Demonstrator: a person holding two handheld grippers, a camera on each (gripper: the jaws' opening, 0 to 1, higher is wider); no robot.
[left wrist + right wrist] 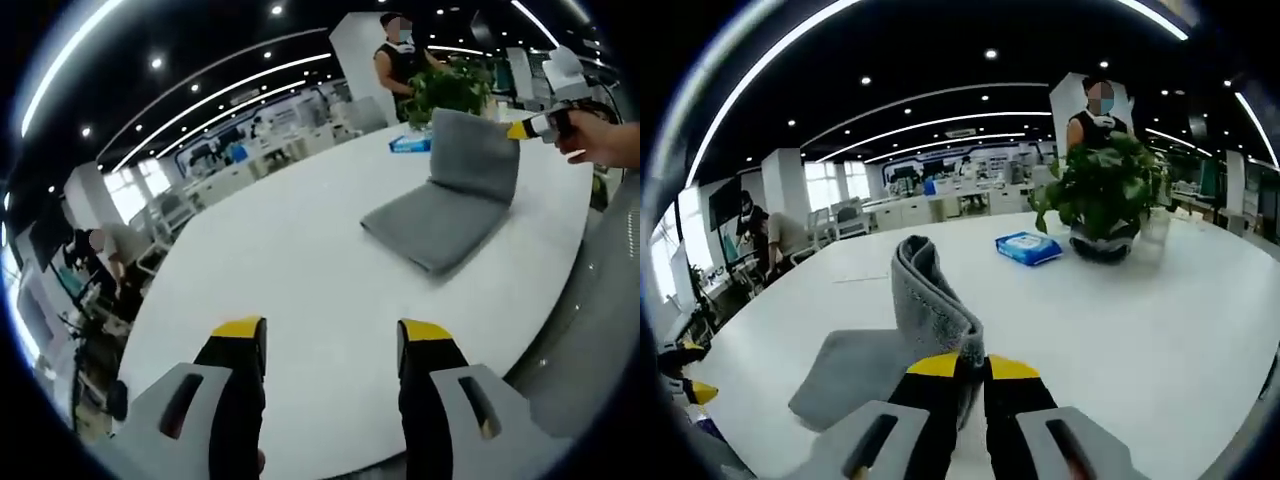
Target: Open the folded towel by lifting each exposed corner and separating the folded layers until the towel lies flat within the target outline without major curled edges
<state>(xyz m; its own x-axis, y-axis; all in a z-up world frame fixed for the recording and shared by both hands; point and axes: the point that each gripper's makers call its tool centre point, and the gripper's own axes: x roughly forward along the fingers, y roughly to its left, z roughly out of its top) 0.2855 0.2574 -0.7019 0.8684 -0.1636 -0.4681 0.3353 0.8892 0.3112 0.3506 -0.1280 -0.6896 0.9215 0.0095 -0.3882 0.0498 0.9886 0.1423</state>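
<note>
A grey towel (445, 205) lies on the white table (290, 260), its lower layers flat and one flap (476, 152) lifted upright. My right gripper (527, 128), held by a hand, pinches that flap's top corner at the upper right of the left gripper view. In the right gripper view the towel (930, 300) rises in a fold from the table (1140, 320) into my right gripper (973, 368), whose yellow-tipped jaws are shut on it. My left gripper (330, 335) hovers over bare table short of the towel, jaws wide apart and holding nothing. It also shows at the left edge (685, 388).
A potted plant (1102, 195) and a blue wipes packet (1027, 247) stand on the table beyond the towel. A person (1095, 115) stands behind the plant. Desks and seated people (755, 235) fill the office at the left. The table's curved edge (570, 310) runs right.
</note>
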